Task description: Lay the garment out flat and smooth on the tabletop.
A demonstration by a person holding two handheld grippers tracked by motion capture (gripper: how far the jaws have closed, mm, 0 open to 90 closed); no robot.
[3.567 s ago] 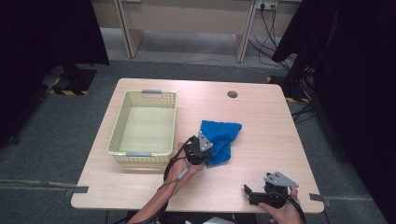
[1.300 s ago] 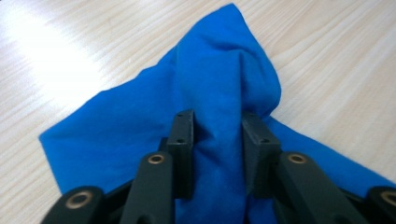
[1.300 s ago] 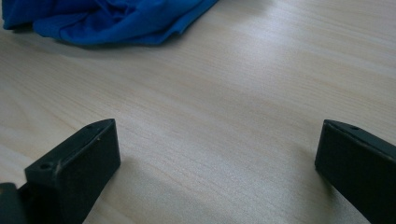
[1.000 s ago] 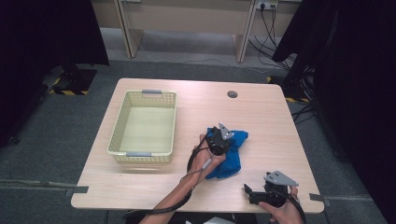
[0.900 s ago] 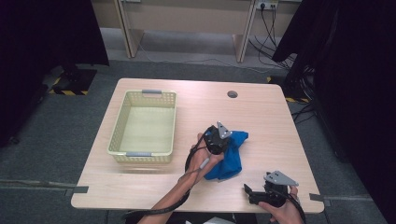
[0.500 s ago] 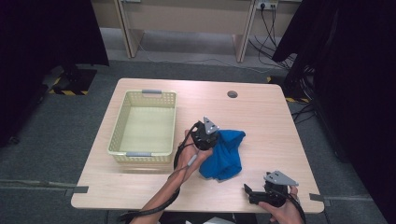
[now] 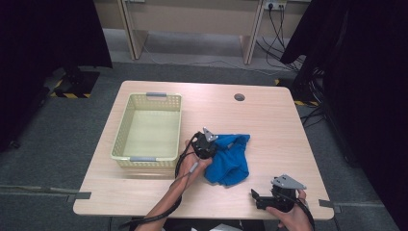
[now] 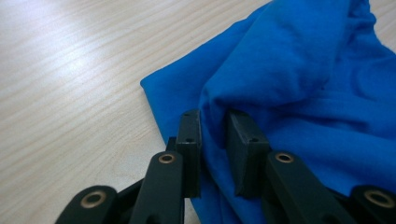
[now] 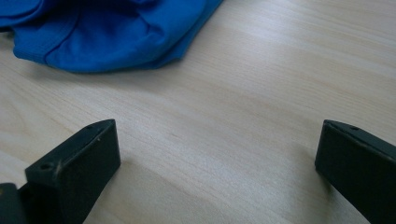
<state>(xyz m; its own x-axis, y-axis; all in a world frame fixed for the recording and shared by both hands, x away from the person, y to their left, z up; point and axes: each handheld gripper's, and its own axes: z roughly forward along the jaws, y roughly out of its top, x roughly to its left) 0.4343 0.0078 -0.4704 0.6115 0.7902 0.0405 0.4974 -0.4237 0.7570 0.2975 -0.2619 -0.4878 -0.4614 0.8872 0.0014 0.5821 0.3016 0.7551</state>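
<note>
My left gripper (image 8: 212, 140) has a fold of the crumpled blue cotton cloth (image 7: 231, 159) between its jaws, which have just been easing apart, so the pinch looks loose. The cloth lies on the light wooden table (image 7: 269, 120), just right of the pale yellow plastic basket (image 7: 146, 126). I worry the fold slips free if I lift now; my right gripper (image 9: 217, 149) rests wide open and empty.
</note>
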